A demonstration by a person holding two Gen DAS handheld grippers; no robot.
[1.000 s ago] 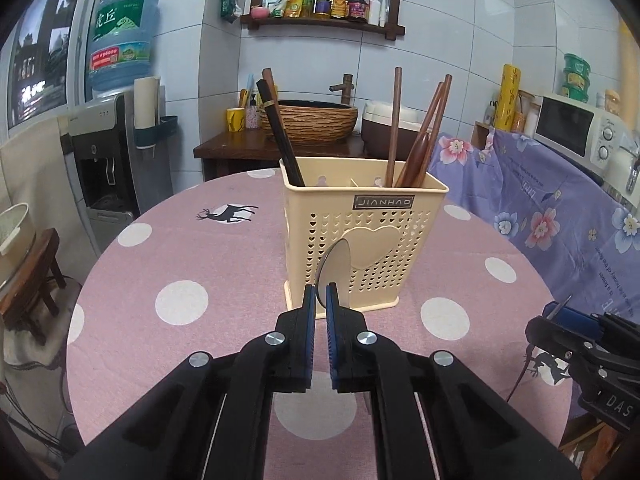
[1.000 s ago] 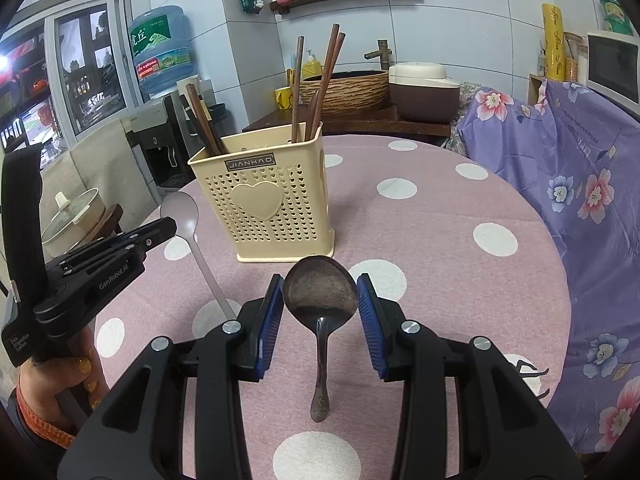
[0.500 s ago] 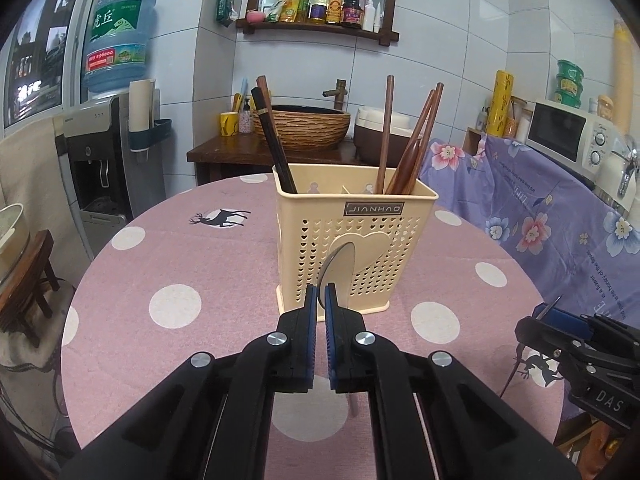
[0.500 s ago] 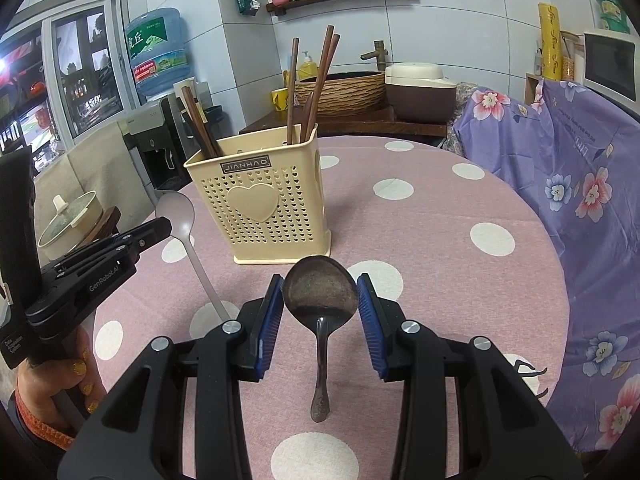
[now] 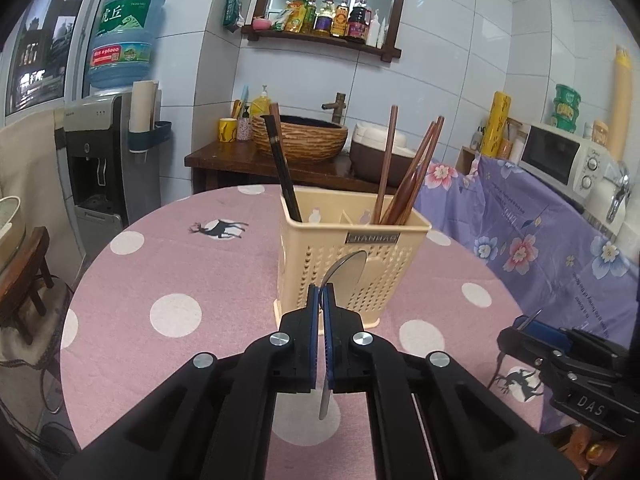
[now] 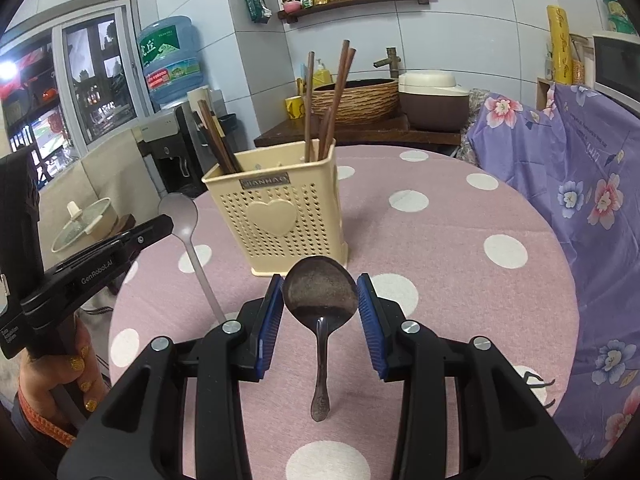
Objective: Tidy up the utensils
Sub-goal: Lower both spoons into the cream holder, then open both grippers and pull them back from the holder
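A cream perforated utensil holder (image 5: 352, 264) (image 6: 280, 216) stands on the pink dotted table, with several brown chopsticks (image 5: 404, 176) in it. My left gripper (image 5: 320, 300) is shut on a silver spoon (image 5: 346, 270), bowl up, held in the air in front of the holder; it also shows in the right wrist view (image 6: 180, 216). My right gripper (image 6: 320, 300) is shut on the bowl of a dark metal spoon (image 6: 320, 292), handle hanging down above the table, in front of the holder.
The round table (image 6: 460, 280) has a pink cloth with white dots. A purple flowered cloth (image 5: 540, 232) covers furniture at the right. A water dispenser (image 5: 104, 160) stands at the left. A wooden counter with a woven basin (image 5: 300, 140) is behind.
My left gripper has risen with the silver spoon, so I now look down into the holder's top. My right gripper has also lifted a little with the dark spoon.
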